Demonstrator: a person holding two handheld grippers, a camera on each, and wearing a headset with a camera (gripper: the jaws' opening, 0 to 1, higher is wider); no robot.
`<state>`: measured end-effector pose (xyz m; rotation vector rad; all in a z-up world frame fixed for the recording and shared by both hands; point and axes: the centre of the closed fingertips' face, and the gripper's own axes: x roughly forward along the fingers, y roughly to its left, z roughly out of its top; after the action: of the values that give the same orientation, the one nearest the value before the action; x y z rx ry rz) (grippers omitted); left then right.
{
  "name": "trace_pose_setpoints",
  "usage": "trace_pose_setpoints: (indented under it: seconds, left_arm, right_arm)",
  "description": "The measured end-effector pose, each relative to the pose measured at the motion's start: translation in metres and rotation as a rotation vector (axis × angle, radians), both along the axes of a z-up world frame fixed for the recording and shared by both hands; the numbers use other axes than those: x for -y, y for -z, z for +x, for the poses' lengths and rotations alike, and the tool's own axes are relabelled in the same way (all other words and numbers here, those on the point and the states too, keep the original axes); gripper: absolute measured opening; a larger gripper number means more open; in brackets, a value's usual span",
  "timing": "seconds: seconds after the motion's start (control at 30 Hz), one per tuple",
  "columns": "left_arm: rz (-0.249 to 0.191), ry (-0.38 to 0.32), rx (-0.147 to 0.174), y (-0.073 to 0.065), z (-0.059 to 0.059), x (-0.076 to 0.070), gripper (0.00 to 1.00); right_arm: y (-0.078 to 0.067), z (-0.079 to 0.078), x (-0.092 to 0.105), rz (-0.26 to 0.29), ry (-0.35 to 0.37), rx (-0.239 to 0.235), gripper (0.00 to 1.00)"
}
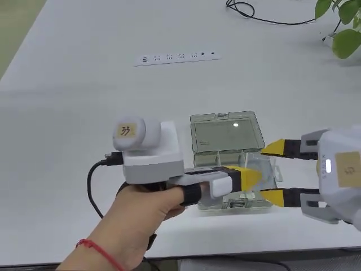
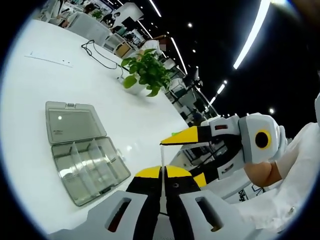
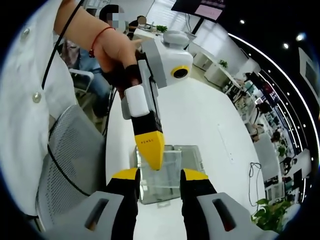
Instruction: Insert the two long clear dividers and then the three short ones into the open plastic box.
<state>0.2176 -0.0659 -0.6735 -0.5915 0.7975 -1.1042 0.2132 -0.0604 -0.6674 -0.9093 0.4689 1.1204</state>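
Pinching a clear divider (image 2: 161, 152) tight, L gripper (image 2: 162, 172) hovers above the open box (image 1: 225, 135); divider's long axis runs along its fingers. R gripper (image 1: 265, 172) fingers wide, empty, at box's right end.

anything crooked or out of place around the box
Nothing stands out. The clear plastic box lies flat on the white table, lid open, and the dividers inside look upright. The left gripper is shut on a thin clear divider; the right gripper is open.
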Motion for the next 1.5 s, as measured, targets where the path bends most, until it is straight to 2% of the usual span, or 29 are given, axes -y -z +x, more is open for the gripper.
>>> trace_pose_setpoints:
  seconds: [0.03, 0.1, 0.2, 0.23, 0.27, 0.3, 0.33, 0.43, 0.5, 0.57, 0.6, 0.63, 0.67, 0.73, 0.77, 0.87, 1.0, 1.13, 1.5]
  left_arm:
    - [-0.002, 0.001, 0.003, -0.001, 0.0, 0.0, 0.0]
    - [0.014, 0.013, 0.038, 0.0, 0.0, -0.002, 0.0]
    - [0.022, 0.047, 0.115, -0.003, -0.002, -0.004, 0.0]
    - [0.022, 0.067, 0.153, -0.005, -0.003, -0.005, 0.0]
    - [0.021, 0.082, 0.181, -0.006, -0.005, -0.005, 0.0]
    - [0.023, 0.102, 0.236, -0.009, -0.006, -0.006, 0.0]
    - [0.03, 0.113, 0.268, -0.009, -0.007, -0.006, 0.0]
    - [0.039, 0.15, 0.323, -0.01, -0.012, -0.008, 0.0]
    - [0.044, 0.191, 0.395, -0.012, -0.017, -0.008, 0.0]
    - [0.048, 0.233, 0.422, -0.011, -0.023, -0.008, 0.0]
    - [0.056, 0.242, 0.413, -0.01, -0.025, -0.008, 0.0]
    - [0.064, 0.259, 0.449, -0.009, -0.026, -0.008, 0.0]
    - [0.065, 0.273, 0.47, -0.01, -0.029, -0.008, 0.0]
    - [0.066, 0.288, 0.488, -0.011, -0.032, -0.008, 0.0]
    - [0.064, 0.297, 0.507, -0.012, -0.034, -0.007, 0.0]
    - [0.065, 0.307, 0.55, -0.014, -0.035, -0.008, 0.0]
    - [0.047, 0.312, 0.585, -0.019, -0.038, -0.009, 0.0]
    - [0.039, 0.309, 0.605, -0.021, -0.039, -0.01, 0.0]
    - [0.019, 0.303, 0.622, -0.025, -0.042, -0.011, 0.0]
  right_arm:
    - [-0.001, 0.001, 0.001, 0.006, 0.003, -0.004, 0.33]
    - [-0.005, 0.002, 0.001, 0.05, 0.018, -0.038, 0.33]
    - [-0.015, 0.003, 0.001, 0.139, 0.037, -0.118, 0.33]
    - [-0.016, 0.003, 0.002, 0.149, 0.037, -0.133, 0.32]
    - [-0.018, 0.002, 0.002, 0.168, 0.031, -0.172, 0.32]
    - [-0.018, 0.0, 0.003, 0.178, 0.02, -0.202, 0.31]
    - [-0.018, 0.0, 0.004, 0.198, 0.012, -0.235, 0.3]
    - [-0.024, -0.001, 0.004, 0.232, -0.015, -0.296, 0.29]
    - [-0.026, -0.003, 0.003, 0.248, -0.04, -0.344, 0.26]
    - [-0.027, -0.004, 0.003, 0.258, -0.075, -0.391, 0.24]
    - [-0.028, -0.006, 0.002, 0.257, -0.089, -0.407, 0.22]
    - [-0.028, -0.008, 0.002, 0.252, -0.111, -0.432, 0.2]
    - [-0.029, -0.012, 0.0, 0.248, -0.118, -0.444, 0.18]
    - [-0.028, -0.018, -0.003, 0.239, -0.144, -0.491, 0.17]
    - [-0.027, -0.022, -0.004, 0.232, -0.164, -0.512, 0.17]
    - [-0.025, -0.023, -0.006, 0.225, -0.184, -0.538, 0.14]
    - [-0.024, -0.025, -0.009, 0.225, -0.208, -0.581, 0.11]
    - [-0.025, -0.033, -0.013, 0.22, -0.239, -0.629, 0.09]
    - [-0.026, -0.04, -0.017, 0.21, -0.282, -0.665, 0.03]
